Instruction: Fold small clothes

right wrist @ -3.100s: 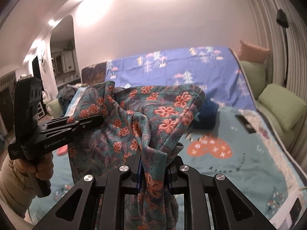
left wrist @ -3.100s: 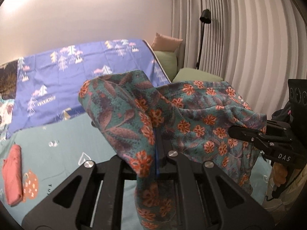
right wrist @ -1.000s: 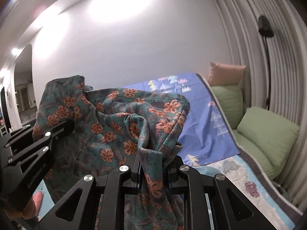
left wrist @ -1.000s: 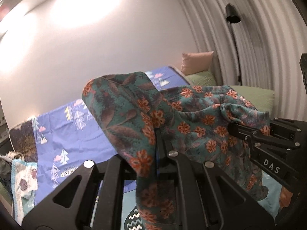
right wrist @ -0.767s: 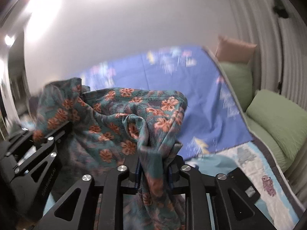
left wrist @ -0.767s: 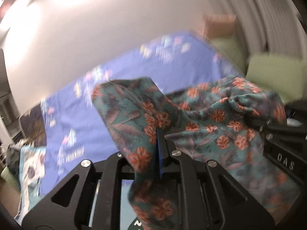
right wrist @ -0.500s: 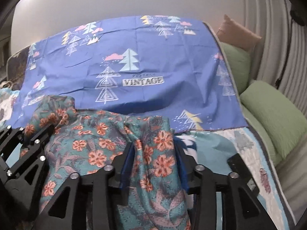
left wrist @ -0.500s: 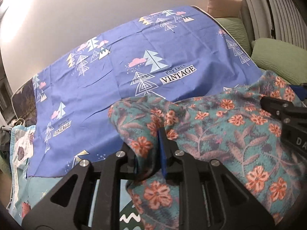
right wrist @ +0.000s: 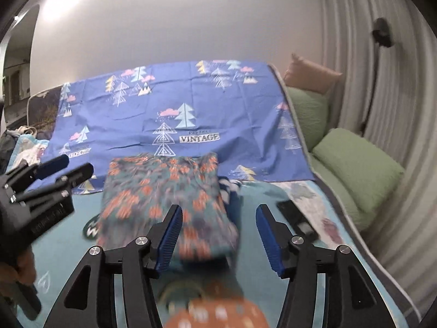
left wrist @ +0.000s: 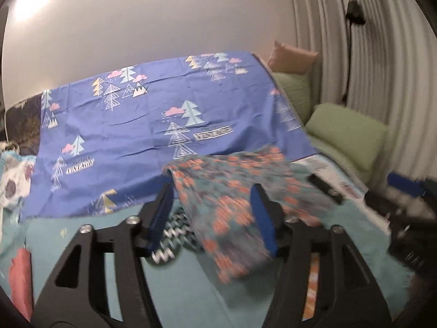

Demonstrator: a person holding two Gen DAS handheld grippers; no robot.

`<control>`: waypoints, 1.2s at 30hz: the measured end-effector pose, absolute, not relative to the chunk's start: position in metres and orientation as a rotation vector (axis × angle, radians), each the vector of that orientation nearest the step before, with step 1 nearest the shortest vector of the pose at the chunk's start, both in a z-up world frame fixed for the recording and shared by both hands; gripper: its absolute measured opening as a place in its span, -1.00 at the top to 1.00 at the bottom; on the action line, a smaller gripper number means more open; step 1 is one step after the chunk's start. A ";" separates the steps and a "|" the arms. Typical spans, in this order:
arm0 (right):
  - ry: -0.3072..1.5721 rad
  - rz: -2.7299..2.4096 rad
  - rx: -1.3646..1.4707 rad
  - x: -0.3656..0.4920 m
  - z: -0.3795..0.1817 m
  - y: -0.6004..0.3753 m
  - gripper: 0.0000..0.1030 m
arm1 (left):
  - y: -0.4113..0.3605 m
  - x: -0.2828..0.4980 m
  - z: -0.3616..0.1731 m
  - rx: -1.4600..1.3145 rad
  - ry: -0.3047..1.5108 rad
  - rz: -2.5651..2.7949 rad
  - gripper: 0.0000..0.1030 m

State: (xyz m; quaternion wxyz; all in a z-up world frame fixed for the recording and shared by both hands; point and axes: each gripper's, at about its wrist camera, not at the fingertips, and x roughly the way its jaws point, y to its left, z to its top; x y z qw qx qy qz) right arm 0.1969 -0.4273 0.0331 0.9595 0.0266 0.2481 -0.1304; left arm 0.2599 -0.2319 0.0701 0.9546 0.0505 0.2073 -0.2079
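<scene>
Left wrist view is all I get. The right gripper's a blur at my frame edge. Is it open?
Observer: Open. The right gripper has its jaws spread wide and clamps nothing.
Operator: Floral garment free of it?
Observer: Yes. The floral garment lies as a rough rectangle on the teal bedspread, beyond the pads.
Operator: My left gripper clear too?
Observer: The right wrist view shows the left gripper open, off the garment's left side, with a gap between them.
</scene>
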 end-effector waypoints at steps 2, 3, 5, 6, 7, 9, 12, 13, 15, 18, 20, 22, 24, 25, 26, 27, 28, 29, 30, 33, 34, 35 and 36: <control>0.502 -0.254 0.081 0.158 0.040 -0.423 -0.19 | -0.225 0.231 0.078 0.100 0.414 -0.433 -0.27; 0.499 -0.255 0.092 0.143 0.042 -0.420 -0.20 | -0.222 0.213 0.083 0.105 0.407 -0.434 -0.29; 0.492 -0.264 0.093 0.111 0.049 -0.410 -0.22 | -0.214 0.184 0.091 0.129 0.389 -0.435 -0.35; 0.483 -0.271 0.082 0.094 0.053 -0.403 -0.23 | -0.209 0.164 0.095 0.140 0.371 -0.434 -0.39; 0.476 -0.279 0.074 0.081 0.056 -0.397 -0.25 | -0.204 0.153 0.098 0.145 0.358 -0.432 -0.43; 0.460 -0.297 0.063 0.057 0.062 -0.389 -0.29 | -0.196 0.129 0.103 0.149 0.347 -0.431 -0.48; 0.455 -0.299 0.068 0.027 0.070 -0.374 -0.34 | -0.183 0.100 0.107 0.130 0.357 -0.446 -0.55; 0.461 -0.291 0.077 0.017 0.072 -0.368 -0.35 | -0.179 0.091 0.107 0.127 0.358 -0.448 -0.55; 0.458 -0.276 0.098 -0.001 0.075 -0.360 -0.35 | -0.169 0.075 0.107 0.119 0.360 -0.438 -0.55; 0.450 -0.268 0.121 -0.023 0.076 -0.351 -0.37 | -0.156 0.059 0.107 0.108 0.360 -0.420 -0.58; 0.442 -0.266 0.132 -0.034 0.076 -0.345 -0.38 | -0.146 0.049 0.105 0.100 0.358 -0.403 -0.59; 0.433 -0.272 0.140 -0.046 0.075 -0.339 -0.38 | -0.138 0.039 0.104 0.104 0.355 -0.388 -0.59; 0.424 -0.277 0.146 -0.053 0.076 -0.334 -0.39 | -0.133 0.030 0.103 0.109 0.355 -0.376 -0.59; 0.421 -0.280 0.144 -0.057 0.076 -0.331 -0.40 | -0.130 0.026 0.101 0.108 0.358 -0.375 -0.59; 0.417 -0.284 0.142 -0.061 0.076 -0.327 -0.40 | -0.127 0.021 0.101 0.107 0.362 -0.375 -0.59; 0.412 -0.286 0.139 -0.064 0.076 -0.324 -0.40 | -0.125 0.020 0.100 0.107 0.364 -0.374 -0.59; 0.407 -0.288 0.136 -0.068 0.077 -0.320 -0.41 | -0.123 0.017 0.100 0.108 0.364 -0.372 -0.59; 0.404 -0.287 0.136 -0.070 0.077 -0.318 -0.42 | -0.121 0.015 0.099 0.111 0.361 -0.370 -0.59; 0.401 -0.283 0.138 -0.073 0.078 -0.315 -0.42 | -0.120 0.011 0.099 0.115 0.357 -0.367 -0.59; 0.397 -0.276 0.141 -0.078 0.078 -0.310 -0.44 | -0.117 0.005 0.097 0.120 0.351 -0.365 -0.60; 0.397 -0.285 0.135 -0.080 0.078 -0.307 -0.45 | -0.115 0.004 0.097 0.115 0.355 -0.369 -0.60; 0.397 -0.292 0.127 -0.081 0.077 -0.305 -0.45 | -0.112 0.003 0.096 0.110 0.359 -0.370 -0.60; 0.400 -0.298 0.116 -0.081 0.077 -0.303 -0.45 | -0.111 0.002 0.096 0.106 0.363 -0.370 -0.60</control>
